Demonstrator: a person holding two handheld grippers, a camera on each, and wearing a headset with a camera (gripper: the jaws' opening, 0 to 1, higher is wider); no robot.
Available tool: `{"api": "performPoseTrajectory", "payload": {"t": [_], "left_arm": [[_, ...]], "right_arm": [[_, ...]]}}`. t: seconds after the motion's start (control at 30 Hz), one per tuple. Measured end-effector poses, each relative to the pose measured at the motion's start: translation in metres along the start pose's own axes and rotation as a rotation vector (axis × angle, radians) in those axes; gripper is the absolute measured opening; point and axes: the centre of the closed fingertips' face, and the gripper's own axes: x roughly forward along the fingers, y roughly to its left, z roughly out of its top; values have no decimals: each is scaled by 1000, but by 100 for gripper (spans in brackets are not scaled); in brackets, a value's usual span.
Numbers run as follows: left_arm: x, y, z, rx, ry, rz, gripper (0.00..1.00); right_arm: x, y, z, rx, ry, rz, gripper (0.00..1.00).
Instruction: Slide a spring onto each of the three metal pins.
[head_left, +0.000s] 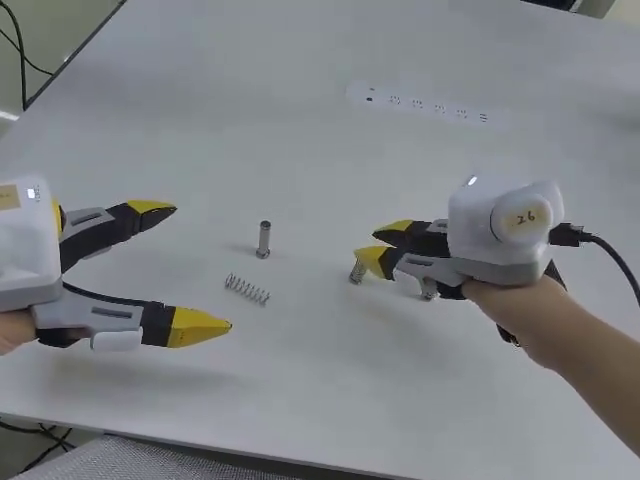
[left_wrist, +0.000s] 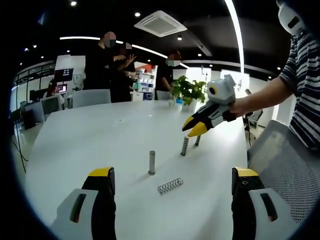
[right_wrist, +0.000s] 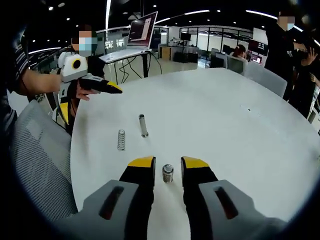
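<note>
Three pins (left_wrist: 151, 162) (one bare), three springs (left_wrist: 170, 185), one power strip (head_left: 420, 103).

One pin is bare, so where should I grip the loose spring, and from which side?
Probably pinch the spring across its middle coils, coming from above with the open left gripper. It lies flat on its side, so both ends stay free for the upright bare pin.

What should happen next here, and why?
Probably the open left tool should drop onto the loose spring and close: it lies flat beside the one bare pin, while the right tool is around an already sprung pin.
</note>
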Motion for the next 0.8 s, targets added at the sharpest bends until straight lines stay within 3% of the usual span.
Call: {"api": "performPoseTrajectory", "payload": {"t": [0.57, 0.8], "left_arm": [[-3, -4, 3, 8, -1, 1, 97], [-1, -3, 2, 6, 2, 2, 97]], "right_arm": [[-23, 9, 15, 63, -77, -15, 26], [-32, 7, 10, 81, -89, -22, 25]]}}
